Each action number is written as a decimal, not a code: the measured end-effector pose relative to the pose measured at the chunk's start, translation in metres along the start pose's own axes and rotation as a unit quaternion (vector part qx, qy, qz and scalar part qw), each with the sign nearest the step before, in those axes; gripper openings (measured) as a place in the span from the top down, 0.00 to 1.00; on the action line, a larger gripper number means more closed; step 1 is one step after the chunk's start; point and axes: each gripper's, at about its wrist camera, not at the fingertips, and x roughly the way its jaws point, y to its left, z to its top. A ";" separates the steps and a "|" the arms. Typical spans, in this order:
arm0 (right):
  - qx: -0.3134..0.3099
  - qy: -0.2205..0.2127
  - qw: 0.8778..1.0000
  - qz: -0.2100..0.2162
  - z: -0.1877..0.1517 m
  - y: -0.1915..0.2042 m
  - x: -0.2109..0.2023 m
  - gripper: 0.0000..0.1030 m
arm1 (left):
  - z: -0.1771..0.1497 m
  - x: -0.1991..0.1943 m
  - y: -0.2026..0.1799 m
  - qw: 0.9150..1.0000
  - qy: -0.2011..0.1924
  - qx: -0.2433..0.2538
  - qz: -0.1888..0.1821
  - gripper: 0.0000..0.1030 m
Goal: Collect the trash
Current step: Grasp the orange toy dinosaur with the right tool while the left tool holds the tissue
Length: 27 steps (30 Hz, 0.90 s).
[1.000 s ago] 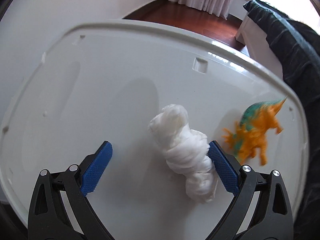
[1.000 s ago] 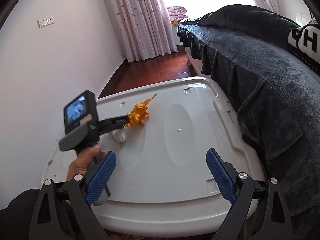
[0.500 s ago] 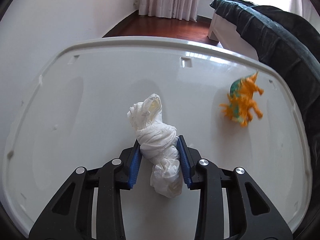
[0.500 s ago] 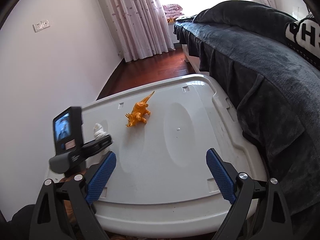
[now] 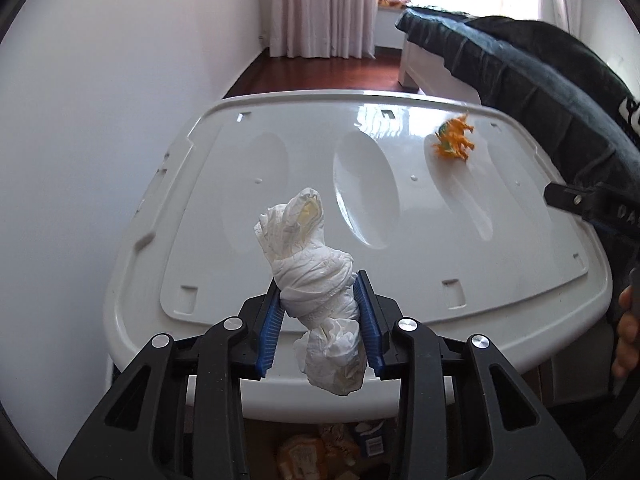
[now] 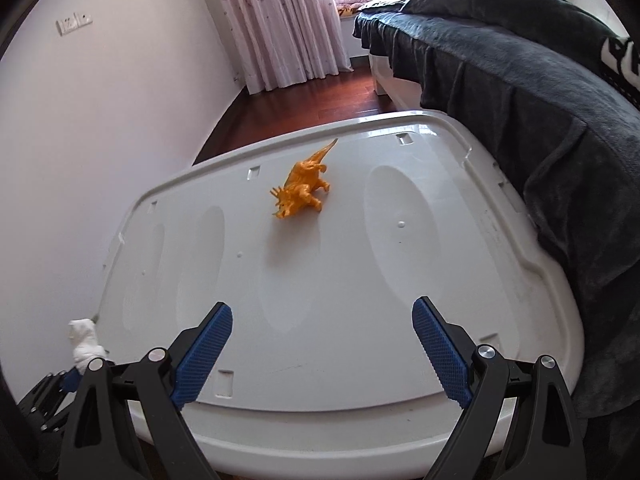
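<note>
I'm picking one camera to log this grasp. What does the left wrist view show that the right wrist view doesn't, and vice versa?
Only the left wrist view shows the left gripper shut on the middle of the tissue wad, clutter on the floor below the lid's near edge, and a hand at the right edge.

Only the right wrist view shows the right gripper open and empty, and a wall outlet.

Both show the white lid, the orange dinosaur, the dark bed, the curtains, and the wad.

Home bedroom, bed (image 6: 520,60) under dark blanket, pink curtains (image 6: 280,20) at window, wooden floor (image 6: 320,100), white wall.
</note>
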 end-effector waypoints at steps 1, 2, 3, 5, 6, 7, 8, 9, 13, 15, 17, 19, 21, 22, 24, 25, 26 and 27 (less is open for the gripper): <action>-0.007 -0.003 1.000 -0.009 -0.002 0.003 0.003 0.13 | -0.004 0.005 0.004 1.000 0.005 -0.008 -0.009 0.67; -0.016 -0.007 1.000 -0.018 -0.004 0.007 0.006 0.13 | -0.004 0.010 0.003 1.000 0.013 -0.012 -0.016 0.67; -0.022 -0.009 0.999 -0.022 -0.004 0.009 0.009 0.13 | -0.007 0.016 0.003 0.999 0.024 -0.017 -0.024 0.67; -0.037 -0.016 0.999 -0.031 -0.003 0.014 0.016 0.13 | -0.012 0.021 0.001 0.999 0.035 -0.017 -0.037 0.67; -0.042 -0.019 0.998 -0.034 -0.001 0.015 0.019 0.13 | -0.013 0.021 -0.001 0.998 0.037 -0.014 -0.040 0.67; -0.047 -0.021 0.998 -0.036 0.003 0.016 0.025 0.13 | -0.014 0.020 -0.001 0.998 0.036 -0.013 -0.044 0.67; -0.050 -0.023 0.998 -0.040 0.007 0.015 0.029 0.13 | -0.014 0.020 -0.002 0.998 0.035 -0.012 -0.050 0.67; -0.050 -0.025 0.998 -0.043 0.011 0.015 0.033 0.13 | -0.015 0.017 -0.002 0.998 0.033 -0.010 -0.049 0.67; -0.027 -0.031 0.998 -0.043 0.039 0.016 0.062 0.13 | -0.010 0.008 0.000 0.999 0.015 -0.006 -0.035 0.67; -0.015 -0.030 0.998 -0.048 0.050 0.019 0.076 0.13 | -0.007 0.004 0.002 1.000 0.006 -0.005 -0.030 0.67; 0.003 -0.027 0.999 -0.047 0.062 0.021 0.090 0.13 | -0.004 0.004 0.002 1.000 0.002 -0.005 -0.028 0.67; 0.017 -0.028 0.998 -0.046 0.070 0.023 0.101 0.13 | -0.003 0.005 0.002 1.000 0.003 -0.007 -0.031 0.67; 0.029 -0.029 0.998 -0.050 0.079 0.025 0.112 0.13 | -0.002 0.006 0.002 1.000 0.003 -0.008 -0.030 0.67; 0.034 -0.026 0.998 -0.051 0.084 0.026 0.119 0.13 | -0.002 0.006 0.003 1.000 0.002 -0.009 -0.029 0.67; 0.036 -0.019 0.998 -0.057 0.089 0.030 0.130 0.12 | -0.001 0.006 0.003 1.000 0.002 -0.010 -0.028 0.67; 0.036 -0.015 0.997 -0.059 0.091 0.032 0.136 0.12 | -0.001 0.007 0.003 0.999 0.002 -0.012 -0.029 0.67; 0.036 -0.011 0.997 -0.063 0.094 0.035 0.143 0.12 | 0.000 0.006 0.004 0.999 0.003 -0.014 -0.030 0.67; 0.036 -0.007 0.997 -0.067 0.098 0.037 0.150 0.12 | 0.001 0.006 0.004 0.999 0.003 -0.016 -0.032 0.67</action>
